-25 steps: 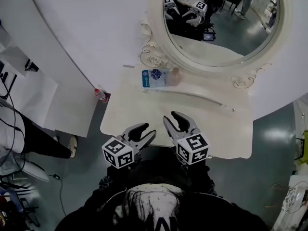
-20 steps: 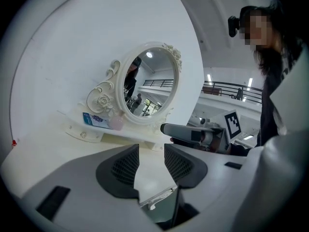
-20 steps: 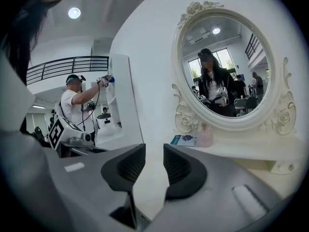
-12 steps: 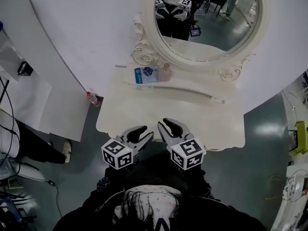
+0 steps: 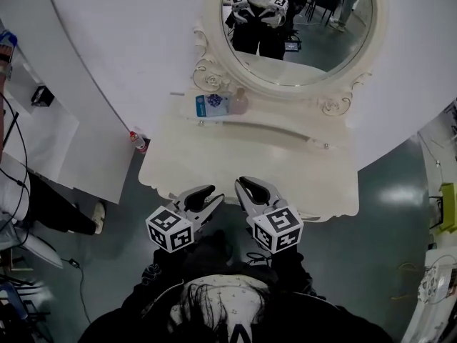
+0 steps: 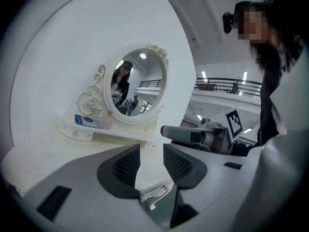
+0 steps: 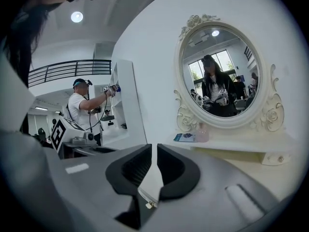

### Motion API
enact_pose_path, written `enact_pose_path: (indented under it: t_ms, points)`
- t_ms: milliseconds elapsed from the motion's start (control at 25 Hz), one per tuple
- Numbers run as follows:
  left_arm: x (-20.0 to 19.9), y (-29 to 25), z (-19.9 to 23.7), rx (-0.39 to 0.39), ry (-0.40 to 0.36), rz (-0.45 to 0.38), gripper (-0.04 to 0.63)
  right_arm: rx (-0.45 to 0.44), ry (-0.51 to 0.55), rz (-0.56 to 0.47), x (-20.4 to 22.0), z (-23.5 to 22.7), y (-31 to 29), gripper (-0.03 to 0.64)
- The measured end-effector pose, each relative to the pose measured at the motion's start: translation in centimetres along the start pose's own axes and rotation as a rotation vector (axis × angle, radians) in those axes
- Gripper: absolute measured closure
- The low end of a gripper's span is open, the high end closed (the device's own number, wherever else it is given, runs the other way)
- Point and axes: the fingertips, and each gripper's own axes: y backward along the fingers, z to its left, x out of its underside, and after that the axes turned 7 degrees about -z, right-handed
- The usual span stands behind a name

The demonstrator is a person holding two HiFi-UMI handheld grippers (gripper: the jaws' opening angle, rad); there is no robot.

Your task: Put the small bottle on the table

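Note:
The small pinkish bottle [image 5: 241, 104] stands on the raised shelf under the oval mirror [image 5: 296, 27], beside a blue-and-white box [image 5: 211, 106]. In the gripper views the bottle [image 6: 106, 122] [image 7: 202, 136] is far ahead of the jaws. Both grippers hover at the front edge of the white dressing table [image 5: 314, 184], close to the person's body. The jaws of my left gripper [image 5: 208, 196] [image 6: 152, 153] are closing, with a gap left and nothing between them. Those of my right gripper [image 5: 245, 189] [image 7: 154, 156] are closing too, down to a narrow slit, also with nothing in it.
A red-capped bottle [image 5: 137, 141] stands on the floor by the table's left corner, against a white panel [image 5: 64, 141]. Another person [image 7: 84, 110] works at a white shelf unit to the left. Grey floor lies to the right of the table.
Both pairs of jaws have narrowed, the right one the most. The head view has shifted, so table and mirror now sit a little higher and further left in the picture.

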Motion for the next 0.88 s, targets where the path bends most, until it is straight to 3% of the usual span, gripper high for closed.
enact_pose_path:
  t_ms: [480, 880]
  points:
    - [4.2, 0.9, -11.0, -0.075, -0.013, -0.054, 0.449, -0.084, -0.009, 0.013, 2.1, 1.0, 11.7, 0.592]
    - [9.0, 2.7, -17.9, -0.124, -0.028, -0.029, 0.449, -0.118, -0.037, 0.006, 4.4, 2.9, 20.3, 0.594]
